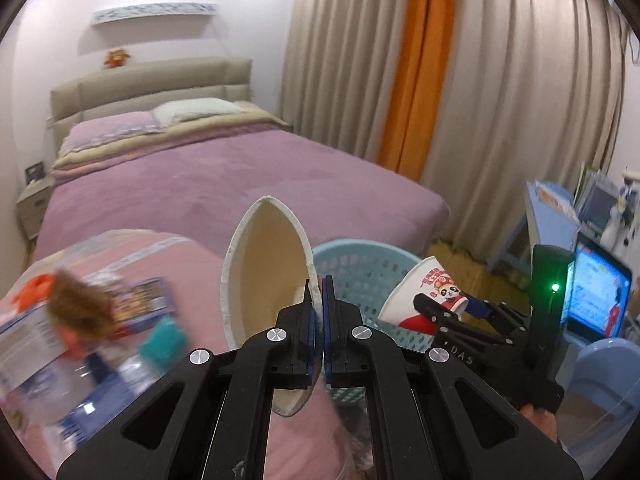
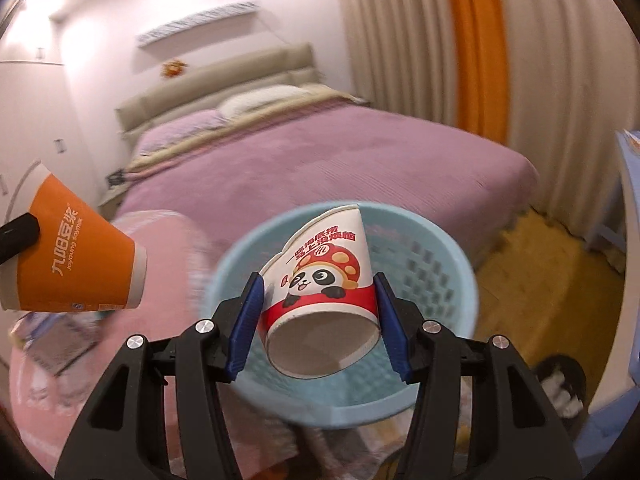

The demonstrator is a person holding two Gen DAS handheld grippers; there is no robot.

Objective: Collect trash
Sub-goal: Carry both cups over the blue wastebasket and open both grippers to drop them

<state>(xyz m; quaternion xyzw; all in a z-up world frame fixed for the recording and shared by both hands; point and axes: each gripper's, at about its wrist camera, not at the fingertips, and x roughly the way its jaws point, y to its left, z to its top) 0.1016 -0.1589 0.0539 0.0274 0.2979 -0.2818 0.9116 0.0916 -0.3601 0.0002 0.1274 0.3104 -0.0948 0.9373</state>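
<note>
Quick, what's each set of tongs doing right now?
Left tongs: shut on the orange paper cup's rim.
Right tongs: shut on the panda paper cup, over the blue basket.

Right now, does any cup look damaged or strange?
Yes. The panda cup in the right gripper has a torn, dented rim. The orange cup is squashed flat at the mouth, pinched by the left gripper.

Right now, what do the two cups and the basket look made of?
Panda cup: printed paper, rim crumpled. Orange soymilk cup: paper, squashed flat where the left gripper pinches it. Blue basket: apparently molded plastic, perforated wall.
</note>
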